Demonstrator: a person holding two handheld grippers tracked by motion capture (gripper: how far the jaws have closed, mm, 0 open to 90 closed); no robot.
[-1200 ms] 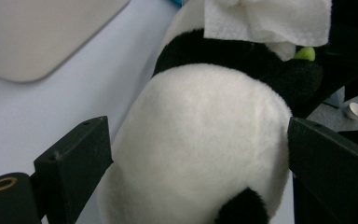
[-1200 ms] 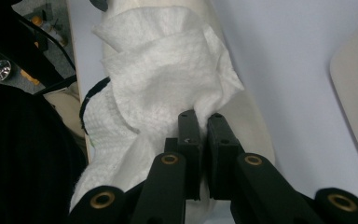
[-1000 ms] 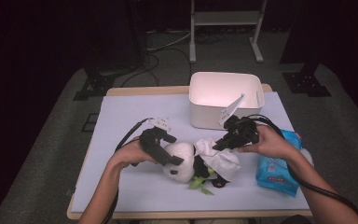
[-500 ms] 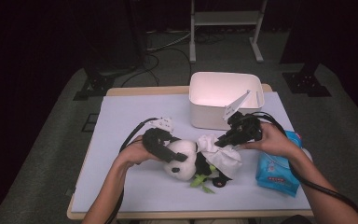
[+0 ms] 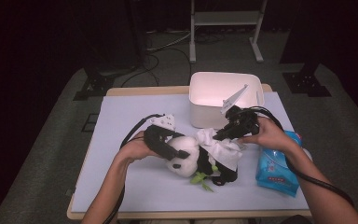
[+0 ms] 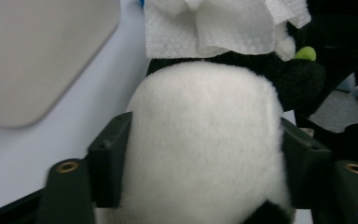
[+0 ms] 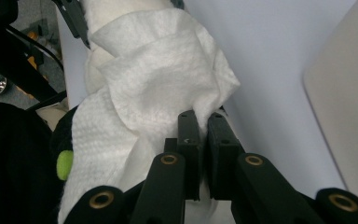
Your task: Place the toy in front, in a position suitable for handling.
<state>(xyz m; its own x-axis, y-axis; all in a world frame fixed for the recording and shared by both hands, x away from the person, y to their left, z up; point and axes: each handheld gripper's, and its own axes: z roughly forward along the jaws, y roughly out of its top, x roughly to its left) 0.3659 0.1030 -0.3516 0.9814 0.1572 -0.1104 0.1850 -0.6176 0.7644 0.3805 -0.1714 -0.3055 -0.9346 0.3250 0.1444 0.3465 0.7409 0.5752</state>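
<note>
A black-and-white panda plush (image 5: 186, 156) lies on the pale table cover near the front middle. My left gripper (image 5: 173, 150) is shut on the panda's white head (image 6: 205, 140), one jaw on each side of it. A white wipe (image 5: 223, 148) is draped over the panda's body. My right gripper (image 5: 219, 136) comes in from the right, shut on an edge of the wipe (image 7: 154, 88), with its jaws pressed together on the fold (image 7: 200, 128). A green bit (image 5: 200, 178) sticks out at the panda's front.
A white bin (image 5: 200, 105) stands just behind the grippers, at the back middle of the table. A blue pack of wipes (image 5: 276, 170) lies at the right, under the right forearm. Cables trail from both grippers across the cover (image 5: 121, 116).
The right gripper has shifted slightly away from the person, drawing the wipe across the panda. The left gripper has kept its hold on the panda's head and barely moved.
</note>
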